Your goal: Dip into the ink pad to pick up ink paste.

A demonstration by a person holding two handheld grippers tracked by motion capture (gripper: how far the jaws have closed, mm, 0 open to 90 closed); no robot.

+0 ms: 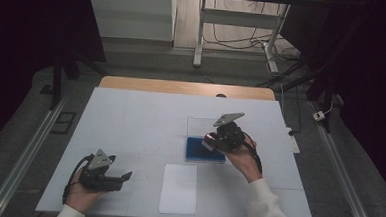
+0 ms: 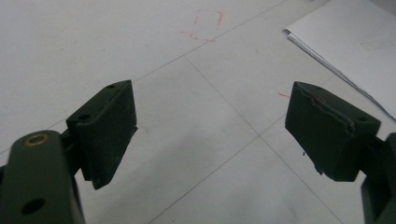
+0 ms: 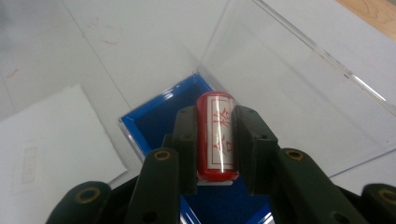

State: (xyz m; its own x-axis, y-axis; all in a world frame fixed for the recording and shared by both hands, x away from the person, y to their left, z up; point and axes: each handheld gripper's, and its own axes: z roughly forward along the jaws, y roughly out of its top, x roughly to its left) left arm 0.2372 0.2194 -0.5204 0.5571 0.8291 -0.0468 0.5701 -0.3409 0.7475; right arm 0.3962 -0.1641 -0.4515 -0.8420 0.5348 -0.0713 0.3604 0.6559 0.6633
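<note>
- Right gripper view: the right gripper (image 3: 215, 140) clamps a red cylindrical stamp with a white label (image 3: 215, 133) between its jaws, above the blue pad (image 3: 156, 119) inside a clear acrylic box (image 3: 299, 74).
- High view: the left gripper (image 1: 111, 179) rests near the table's (image 1: 130, 115) front left corner, jaws spread wide and empty.
- A white paper sheet (image 1: 179, 188) lies just in front of the box.

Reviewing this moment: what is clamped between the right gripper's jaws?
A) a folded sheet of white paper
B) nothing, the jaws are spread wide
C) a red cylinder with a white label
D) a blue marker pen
C: in the right gripper view the right gripper has its jaws closed on both sides of a red cylinder with a white label, held above the blue tray.
</note>
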